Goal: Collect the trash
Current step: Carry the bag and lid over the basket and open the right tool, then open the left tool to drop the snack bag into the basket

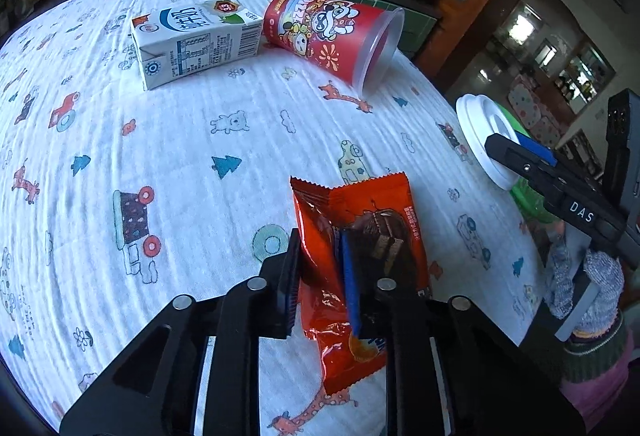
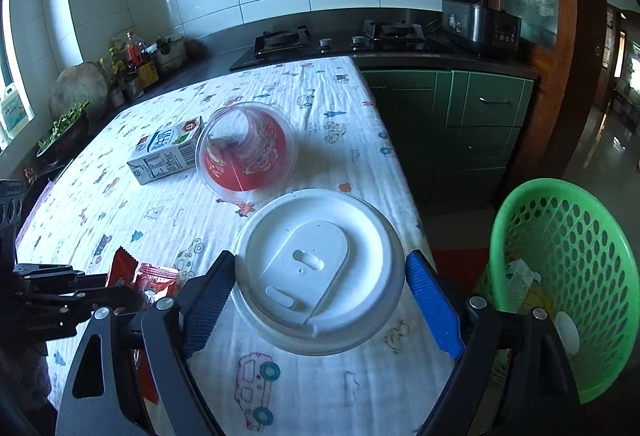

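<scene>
**Wrapper in my left, white lid in my right**

The clearest writing I can read is "DAS", on a small white tag on the body of my right gripper (image 1: 520,155) as the left wrist camera sees it. The milk carton (image 1: 192,39) carries a nutrition table, a barcode and large blue characters I cannot make out. The red cup (image 1: 332,31) shows cartoon figures and lettering too distorted to read.

My count: one orange snack wrapper (image 1: 360,256), one carton, one cup, one white lid (image 2: 316,276), one green basket (image 2: 568,276).

My left gripper (image 1: 324,276) is closed on the wrapper, which stands pinched between the blue pads above the printed tablecloth (image 1: 160,155). My right gripper's fingers (image 2: 432,300) sit against opposite edges of the lid, holding it over the table's near corner. The basket is just beyond the table edge on the right, with some paper scraps inside. The carton and cup lie on their sides, touching, at the far part of the table, the cup's mouth facing my right camera.
</scene>
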`<state>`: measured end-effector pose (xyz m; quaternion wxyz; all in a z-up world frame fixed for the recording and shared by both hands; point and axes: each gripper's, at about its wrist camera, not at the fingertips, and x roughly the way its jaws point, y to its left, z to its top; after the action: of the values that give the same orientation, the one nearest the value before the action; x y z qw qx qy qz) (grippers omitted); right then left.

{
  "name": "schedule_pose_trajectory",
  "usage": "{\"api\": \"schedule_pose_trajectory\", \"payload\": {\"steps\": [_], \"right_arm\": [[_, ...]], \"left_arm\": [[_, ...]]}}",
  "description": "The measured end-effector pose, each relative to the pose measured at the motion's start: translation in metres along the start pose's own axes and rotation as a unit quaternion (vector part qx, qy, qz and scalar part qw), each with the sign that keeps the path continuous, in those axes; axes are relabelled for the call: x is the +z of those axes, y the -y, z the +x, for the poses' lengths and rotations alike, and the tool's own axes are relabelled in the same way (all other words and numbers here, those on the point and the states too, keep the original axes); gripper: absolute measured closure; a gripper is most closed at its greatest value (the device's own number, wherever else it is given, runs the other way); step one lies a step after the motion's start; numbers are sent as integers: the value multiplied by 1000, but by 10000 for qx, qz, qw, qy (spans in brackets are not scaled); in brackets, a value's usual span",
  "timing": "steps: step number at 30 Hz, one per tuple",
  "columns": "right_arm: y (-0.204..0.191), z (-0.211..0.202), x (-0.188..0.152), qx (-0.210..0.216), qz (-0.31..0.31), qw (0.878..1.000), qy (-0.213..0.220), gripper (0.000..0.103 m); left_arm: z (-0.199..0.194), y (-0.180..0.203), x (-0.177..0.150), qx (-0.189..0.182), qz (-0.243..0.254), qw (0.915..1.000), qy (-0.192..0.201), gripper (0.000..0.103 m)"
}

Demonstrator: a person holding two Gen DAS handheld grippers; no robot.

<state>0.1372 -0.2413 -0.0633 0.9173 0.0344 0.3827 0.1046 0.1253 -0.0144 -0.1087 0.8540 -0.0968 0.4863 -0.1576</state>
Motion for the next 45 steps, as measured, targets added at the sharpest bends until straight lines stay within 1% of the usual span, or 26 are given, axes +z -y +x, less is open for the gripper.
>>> {"api": "schedule_pose_trajectory", "payload": {"steps": [4, 9, 13, 17, 20, 25, 30, 37, 45], "right_arm": [[12, -13, -5, -101, 95, 9999, 93, 20], [35, -29, -11, -328, 283, 9989, 185, 20], [63, -41, -17, -590, 509, 9967, 230, 20], [104, -53, -26, -918, 787, 9924, 230, 20], [134, -59, -31, -1189, 958, 9881, 199, 20], [191, -63, -43, -1594, 1382, 9774, 117, 20], [234, -60, -54, -1771, 1746, 9686, 23, 20], [266, -49, -65, -1941, 1968, 9610, -87, 19], [274, -52, -70, -1917, 2118, 9583, -14, 17]], "left_arm": [[-10, 4, 2, -63, 40, 9999, 114, 92], [-29, 17, 10, -207, 192, 9990, 333, 93], [-40, 35, 21, -422, 412, 9972, 452, 94], [-38, 53, 32, -661, 517, 9954, 455, 94], [-35, 71, 40, -758, 636, 9940, 475, 94], [-25, 101, 54, -904, 865, 9911, 462, 95], [-15, 132, 69, -1085, 1086, 9872, 441, 95], [4, 178, 90, -1330, 1348, 9812, 384, 95], [29, 233, 109, -1469, 1689, 9742, 300, 95]]}}
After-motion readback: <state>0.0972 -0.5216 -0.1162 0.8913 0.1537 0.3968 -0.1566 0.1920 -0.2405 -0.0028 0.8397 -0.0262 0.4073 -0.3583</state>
